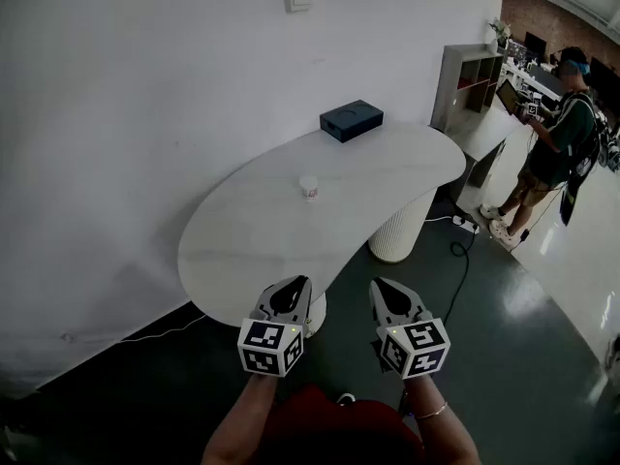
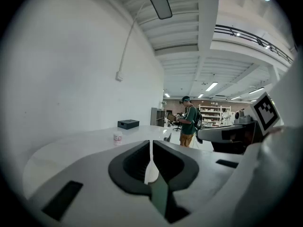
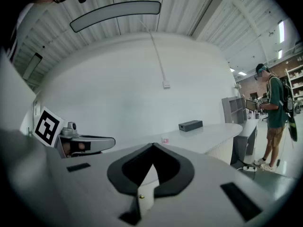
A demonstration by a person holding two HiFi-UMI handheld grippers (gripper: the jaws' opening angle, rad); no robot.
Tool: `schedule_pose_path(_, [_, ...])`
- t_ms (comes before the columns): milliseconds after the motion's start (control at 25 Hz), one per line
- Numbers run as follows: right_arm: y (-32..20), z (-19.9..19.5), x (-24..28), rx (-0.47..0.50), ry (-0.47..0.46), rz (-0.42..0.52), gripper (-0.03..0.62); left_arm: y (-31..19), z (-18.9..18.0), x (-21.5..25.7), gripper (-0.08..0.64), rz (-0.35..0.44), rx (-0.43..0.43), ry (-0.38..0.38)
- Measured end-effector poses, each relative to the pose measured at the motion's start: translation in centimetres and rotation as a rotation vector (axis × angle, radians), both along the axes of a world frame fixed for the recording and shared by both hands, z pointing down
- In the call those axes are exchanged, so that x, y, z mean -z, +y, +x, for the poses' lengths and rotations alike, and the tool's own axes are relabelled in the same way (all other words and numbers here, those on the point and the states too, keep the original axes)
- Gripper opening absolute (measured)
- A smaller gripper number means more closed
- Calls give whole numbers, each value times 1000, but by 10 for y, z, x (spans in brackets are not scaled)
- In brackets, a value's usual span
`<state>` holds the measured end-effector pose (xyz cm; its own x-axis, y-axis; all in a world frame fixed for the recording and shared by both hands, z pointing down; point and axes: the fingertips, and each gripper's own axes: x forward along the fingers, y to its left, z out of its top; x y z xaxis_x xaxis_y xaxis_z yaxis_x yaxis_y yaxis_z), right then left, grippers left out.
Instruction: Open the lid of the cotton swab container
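Note:
The cotton swab container is a small white tub with a red label, standing upright with its lid on near the middle of the white table. It shows small in the left gripper view and in the right gripper view. My left gripper hovers shut at the table's near edge, well short of the tub. To its right my right gripper is shut too, over the floor beside the table. Nothing is between either pair of jaws.
A dark blue box lies at the table's far end near the white wall. A person stands at the right by a grey shelf unit. A power strip and cable lie on the dark floor by the table's pedestal.

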<state>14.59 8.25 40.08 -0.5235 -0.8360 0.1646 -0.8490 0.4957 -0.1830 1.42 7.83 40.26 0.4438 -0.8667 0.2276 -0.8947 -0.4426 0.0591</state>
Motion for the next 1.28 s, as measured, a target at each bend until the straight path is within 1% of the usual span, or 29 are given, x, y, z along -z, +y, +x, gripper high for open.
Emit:
schedule_pose_path(280, [0, -3, -7, 21, -25, -14, 15, 1, -6, -1, 41, -1, 15, -13])
schedule_pose_path(440, [-5, -6, -7, 27, -40, -26, 17, -8, -14, 3, 41, -9, 27, -22])
schedule_pose_path(680, [-18, -13, -9, 39, -45, -35, 17, -31, -32, 6, 43, -9, 40, -36])
schedule_pose_path(920, [-48, -22, -16, 42, -32, -63, 17, -66, -44, 1, 44, -30, 20, -42])
schedule_pose_path(1000, [-59, -25, -18, 43, -26, -72, 17, -78, -47, -3, 62, -42, 13, -47])
schedule_pose_path(1120, [-80, -30, -21, 36, -26, -81, 17, -99, -51, -4, 109, -47, 2, -56])
schedule_pose_path(1280, [-104, -37, -22, 28, -33, -95, 17, -129, -51, -1, 140, -54, -36, -75])
